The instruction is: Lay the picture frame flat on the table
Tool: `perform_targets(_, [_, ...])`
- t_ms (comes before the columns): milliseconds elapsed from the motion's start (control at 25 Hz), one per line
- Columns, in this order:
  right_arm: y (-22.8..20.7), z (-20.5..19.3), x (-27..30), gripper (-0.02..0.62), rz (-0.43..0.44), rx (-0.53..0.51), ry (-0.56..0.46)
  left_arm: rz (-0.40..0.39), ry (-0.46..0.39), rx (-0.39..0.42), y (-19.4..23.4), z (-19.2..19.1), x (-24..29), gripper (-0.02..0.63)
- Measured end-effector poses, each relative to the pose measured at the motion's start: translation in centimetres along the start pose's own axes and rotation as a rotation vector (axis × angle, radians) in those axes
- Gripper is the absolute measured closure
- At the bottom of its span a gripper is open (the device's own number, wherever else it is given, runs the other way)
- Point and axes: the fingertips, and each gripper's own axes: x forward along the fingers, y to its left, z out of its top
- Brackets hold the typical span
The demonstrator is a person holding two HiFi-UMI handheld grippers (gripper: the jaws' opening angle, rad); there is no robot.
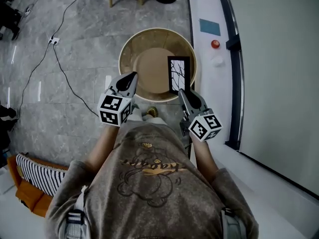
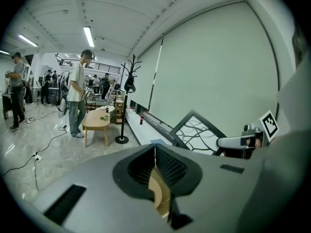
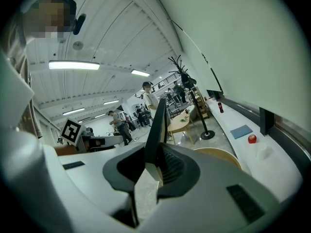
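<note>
A grey stone floor fills most of the head view, with a white ledge along the wall at the right and a black cable trailing over the floor at the left. In the middle stands a round wooden worktop with a raised rim. The person stands just at its near side, a gripper in each hand. The frame, black-edged with a drawing of bare branches, stands on edge in the right part of the worktop, not lying flat; the left gripper view shows it tilted. The right gripper reaches in at the frame's near lower edge, and its own view shows the jaws pinching the frame, which runs edge-on up between them. The left gripper hangs over the near left rim, well apart from the frame, its jaws pressed together with nothing in them. On the ledge lie a blue pad and a small red ball.
</note>
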Motion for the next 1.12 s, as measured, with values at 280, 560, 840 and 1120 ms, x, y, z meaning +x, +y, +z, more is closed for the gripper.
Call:
perform_targets(280, [-0.7,-0.2,0.6,0.518,0.015,0.007,-0.003,0.002,-0.007,0.023,-0.4,0.3,0.9,0.586])
perform_targets(560, [-1.5,0.5,2.4,0.518,0.006,0.011,-0.025,-0.015,-0.021,0.037,0.7,1.3,2.5,0.586])
perform_targets(840, [-3.1,3.1,7.1,0.518,-0.008,0.026,-0.016,-0.035,0.0,0.025,4.0,3.9,6.5,0.586])
perform_targets(1120, [-3.7,3.2,9.4,0.518,-0.024,0.05,-0.006,-0.062,0.019,0.025,5.6,4.4,8.4,0.586])
